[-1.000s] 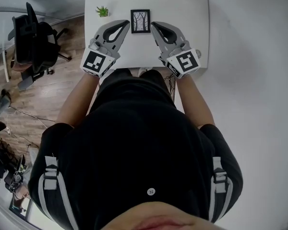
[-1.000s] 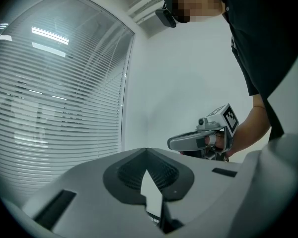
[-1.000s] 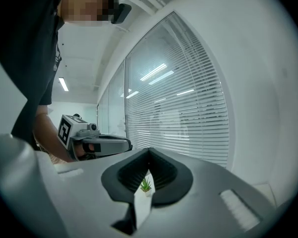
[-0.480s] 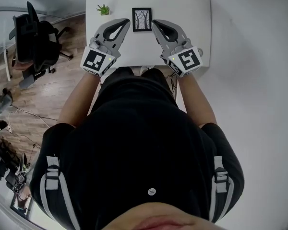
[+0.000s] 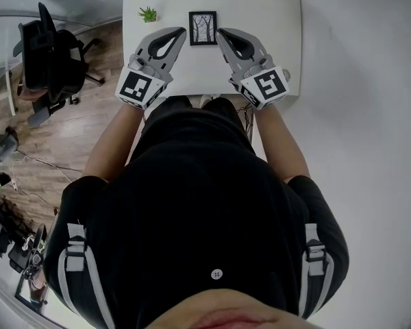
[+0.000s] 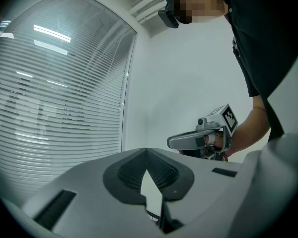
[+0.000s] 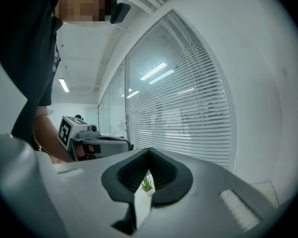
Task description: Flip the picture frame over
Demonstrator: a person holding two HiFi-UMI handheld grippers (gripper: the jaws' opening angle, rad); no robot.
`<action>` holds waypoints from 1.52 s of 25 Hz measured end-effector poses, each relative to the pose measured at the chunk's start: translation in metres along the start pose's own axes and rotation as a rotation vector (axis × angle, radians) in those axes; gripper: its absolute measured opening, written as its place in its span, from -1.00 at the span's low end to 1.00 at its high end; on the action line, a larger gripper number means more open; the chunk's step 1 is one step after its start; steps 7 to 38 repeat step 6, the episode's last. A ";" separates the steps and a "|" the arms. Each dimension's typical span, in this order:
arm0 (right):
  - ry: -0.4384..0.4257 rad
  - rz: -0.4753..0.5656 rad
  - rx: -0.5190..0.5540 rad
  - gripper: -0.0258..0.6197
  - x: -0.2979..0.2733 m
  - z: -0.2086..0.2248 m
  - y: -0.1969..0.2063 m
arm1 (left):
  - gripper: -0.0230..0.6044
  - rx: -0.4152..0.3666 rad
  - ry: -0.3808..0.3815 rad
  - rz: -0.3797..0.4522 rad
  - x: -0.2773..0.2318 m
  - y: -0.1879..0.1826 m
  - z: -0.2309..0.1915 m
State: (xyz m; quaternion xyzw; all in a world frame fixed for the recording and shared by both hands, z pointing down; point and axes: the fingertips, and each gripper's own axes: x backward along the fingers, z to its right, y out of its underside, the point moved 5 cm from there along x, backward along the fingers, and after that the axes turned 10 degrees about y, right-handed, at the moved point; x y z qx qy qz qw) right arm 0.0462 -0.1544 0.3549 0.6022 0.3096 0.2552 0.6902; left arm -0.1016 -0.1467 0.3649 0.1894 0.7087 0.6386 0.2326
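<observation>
Fingers on the left gripper [image 5: 182, 33] are pressed together with nothing between them, and those on the right gripper [image 5: 220, 33] are closed and empty too. The picture frame [image 5: 203, 27] lies flat and picture side up on the white table [image 5: 277, 19]. One gripper tip sits just beside its left edge and the other just beside its right edge; I can't tell whether either touches it. A small potted plant [image 5: 148, 14] stands further out to the frame's left.

From where I stand, the risk is a nudge rather than a lift. With the jaws closed, a push at either edge would probably skate the frame across the smooth tabletop, maybe toward the far edge just beyond it. If it is levered up from one side only, it could drop hard on its face. A wide left-hand swing might also clip the plant.

Compared with a second ago, almost nothing differs. Both grippers flank the frame as before, and only the view has drifted slightly.
</observation>
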 end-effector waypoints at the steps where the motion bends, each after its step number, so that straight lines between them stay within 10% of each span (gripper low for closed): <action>1: -0.001 -0.001 0.000 -0.89 0.000 0.000 0.000 | -0.90 0.004 -0.001 0.001 0.000 0.001 -0.001; 38: -0.001 -0.006 0.000 -0.89 -0.001 0.003 0.001 | -0.90 -0.005 -0.004 0.002 -0.003 -0.002 -0.002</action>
